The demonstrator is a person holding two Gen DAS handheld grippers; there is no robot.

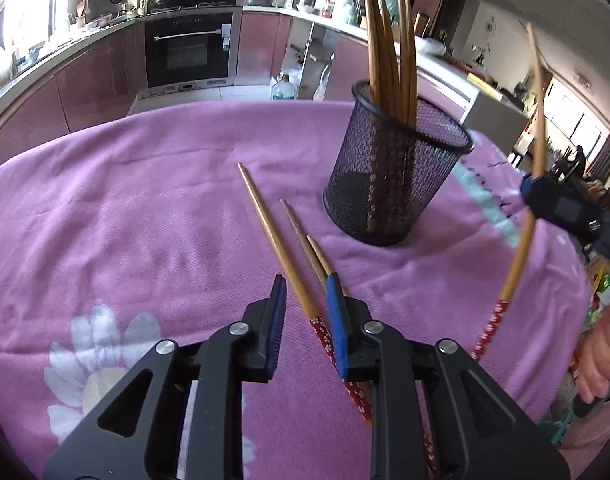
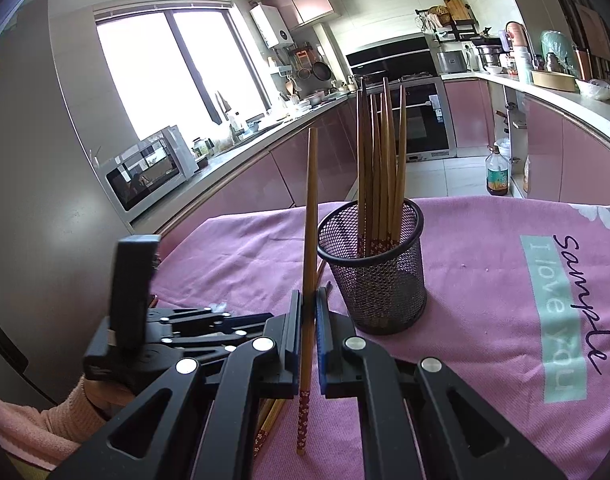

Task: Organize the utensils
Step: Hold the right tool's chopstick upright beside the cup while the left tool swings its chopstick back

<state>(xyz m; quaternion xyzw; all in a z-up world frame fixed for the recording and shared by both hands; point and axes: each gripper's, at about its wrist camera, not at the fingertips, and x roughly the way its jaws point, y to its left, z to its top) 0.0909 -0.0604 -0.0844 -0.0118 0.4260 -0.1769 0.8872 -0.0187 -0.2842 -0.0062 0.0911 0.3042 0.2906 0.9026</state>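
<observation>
A black mesh cup (image 1: 389, 176) stands on the pink cloth and holds several bamboo chopsticks (image 1: 389, 40); it also shows in the right wrist view (image 2: 379, 268). Three loose chopsticks (image 1: 277, 240) with red patterned ends lie on the cloth. My left gripper (image 1: 307, 292) is open, its jaws on either side of the nearest one, low over the cloth. My right gripper (image 2: 309, 300) is shut on one chopstick (image 2: 311, 216), held upright with its red end down, left of the cup. That held chopstick shows at the right in the left wrist view (image 1: 533, 184).
The pink cloth (image 1: 125, 220) covers the table, with a flower print at the front left and a teal text strip (image 2: 553, 320) to the right. Kitchen counters, an oven (image 1: 189, 52) and a bottle on the floor (image 2: 497, 172) lie beyond the table edge.
</observation>
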